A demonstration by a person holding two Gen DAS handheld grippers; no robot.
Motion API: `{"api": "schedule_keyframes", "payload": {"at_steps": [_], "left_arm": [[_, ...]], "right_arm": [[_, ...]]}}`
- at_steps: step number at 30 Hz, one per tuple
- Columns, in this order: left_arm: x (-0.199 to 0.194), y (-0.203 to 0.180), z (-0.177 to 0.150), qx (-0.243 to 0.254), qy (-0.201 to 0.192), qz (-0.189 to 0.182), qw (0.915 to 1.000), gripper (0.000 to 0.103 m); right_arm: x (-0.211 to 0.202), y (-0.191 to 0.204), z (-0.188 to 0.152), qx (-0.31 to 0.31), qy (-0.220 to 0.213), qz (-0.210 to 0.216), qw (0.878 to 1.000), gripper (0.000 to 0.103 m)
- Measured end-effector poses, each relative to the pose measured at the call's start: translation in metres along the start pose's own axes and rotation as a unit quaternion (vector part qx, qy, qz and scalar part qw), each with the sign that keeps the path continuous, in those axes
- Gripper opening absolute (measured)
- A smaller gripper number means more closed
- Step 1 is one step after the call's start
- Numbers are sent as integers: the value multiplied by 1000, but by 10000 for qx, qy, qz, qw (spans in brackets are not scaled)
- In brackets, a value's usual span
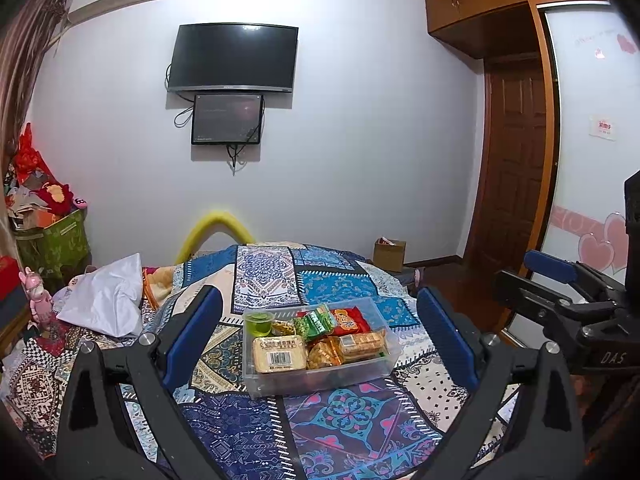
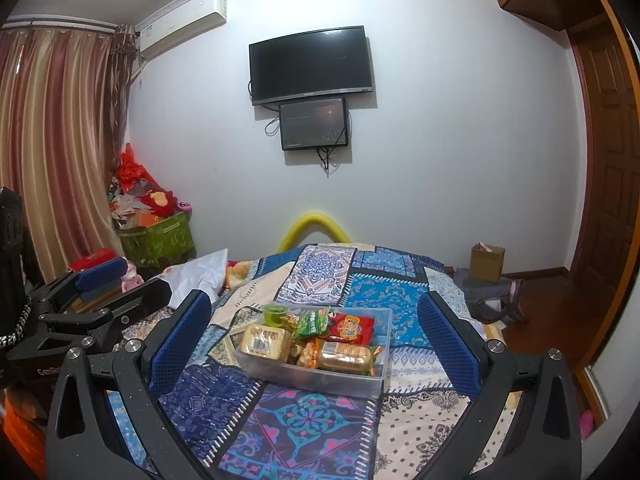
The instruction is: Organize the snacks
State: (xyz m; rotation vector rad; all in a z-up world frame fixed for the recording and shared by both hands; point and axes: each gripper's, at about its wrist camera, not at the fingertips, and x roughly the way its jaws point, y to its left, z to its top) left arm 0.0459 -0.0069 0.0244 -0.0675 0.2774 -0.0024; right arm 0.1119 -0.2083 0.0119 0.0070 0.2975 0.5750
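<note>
Nearest the lens, the left gripper (image 1: 320,336) hung with its blue-padded jaws spread wide and nothing between them, hovering above the bed and touching nothing; the right gripper (image 2: 314,338) was likewise fully released and empty, its black frame also visible at three o'clock in the left wrist view. Just beyond the fingertips, at twelve o'clock from each gripper, sat the clear rectangular plastic bin (image 1: 320,384) on the blue patchwork-patterned bedspread (image 1: 344,428). Inside it lay the snacks: a tan boxed cake with a barcode label (image 1: 279,354) at the near left, a green jelly cup (image 1: 259,323) behind it, a green crinkled packet (image 1: 316,322) in the middle, a red packet (image 1: 352,320) toward the far right, and a clear-wrapped stack of golden crackers (image 1: 362,344) at the near right. No snack appeared to lie loose on the bedspread, so the sorting seemed close to done. Any further tidying would likely be done well by lowering one gripper straight over a single packet, closing gently on its wrapper edge so the crackers would not crush, while the other steadied the bin's rim. Farther off, a white cloth (image 1: 108,296) lay at ten o'clock, and a black wall-mounted television (image 1: 236,58) hung on the far wall.
</note>
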Motion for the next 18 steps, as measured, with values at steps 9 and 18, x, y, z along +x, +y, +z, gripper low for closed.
{"api": "schedule_keyframes", "payload": {"at_steps": [9, 18], "left_arm": [[1, 1, 1, -15, 20, 41, 10000, 99], [4, 2, 0, -39, 99, -100, 9999, 99]], "right_arm": [[0, -2, 1, 27, 22, -7, 10000, 103], [4, -5, 0, 57, 76, -25, 10000, 103]]}}
